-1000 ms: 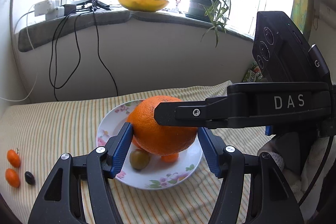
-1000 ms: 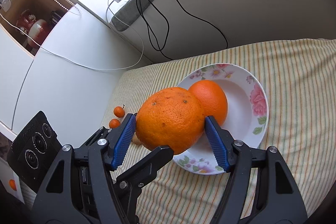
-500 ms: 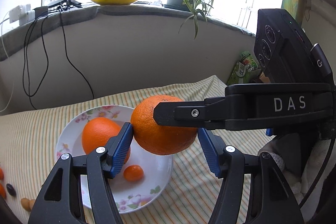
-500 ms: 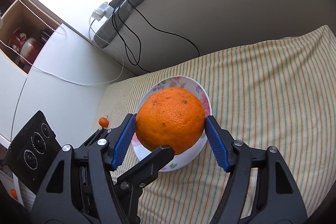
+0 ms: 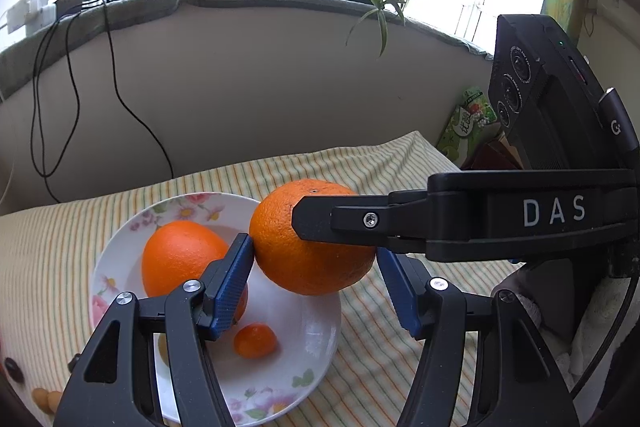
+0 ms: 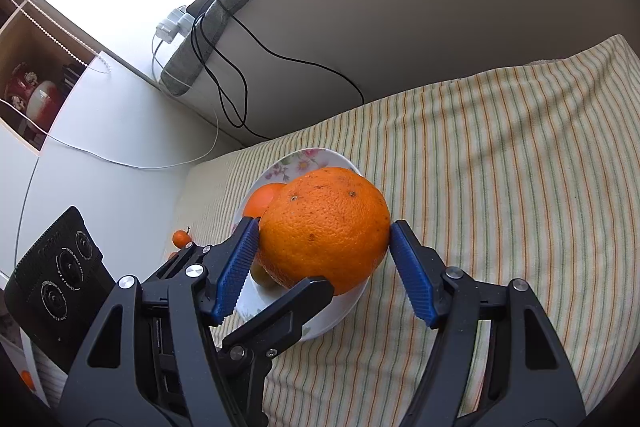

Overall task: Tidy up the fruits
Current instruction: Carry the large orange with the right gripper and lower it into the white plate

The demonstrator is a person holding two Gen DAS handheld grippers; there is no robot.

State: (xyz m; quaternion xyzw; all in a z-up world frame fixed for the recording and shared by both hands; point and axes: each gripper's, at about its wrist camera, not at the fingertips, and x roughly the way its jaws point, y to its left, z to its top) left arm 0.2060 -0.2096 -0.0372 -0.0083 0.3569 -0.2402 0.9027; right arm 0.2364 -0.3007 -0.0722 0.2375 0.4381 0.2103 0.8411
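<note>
Oranges first: the big orange, which a second ago hung over the plate's middle, now sits past the flowered plate rim at about 3 o'clock, so it seems to be leaving the plate. From 9 to 3 o'clock: smaller orange, left tongs, right tongs. Both pairs close on the big orange, crossed.

A big orange is sitting between both grippers' fingers, above the plate's right edge. In the plate, a second orange is lying left, a small fruit before it.
</note>
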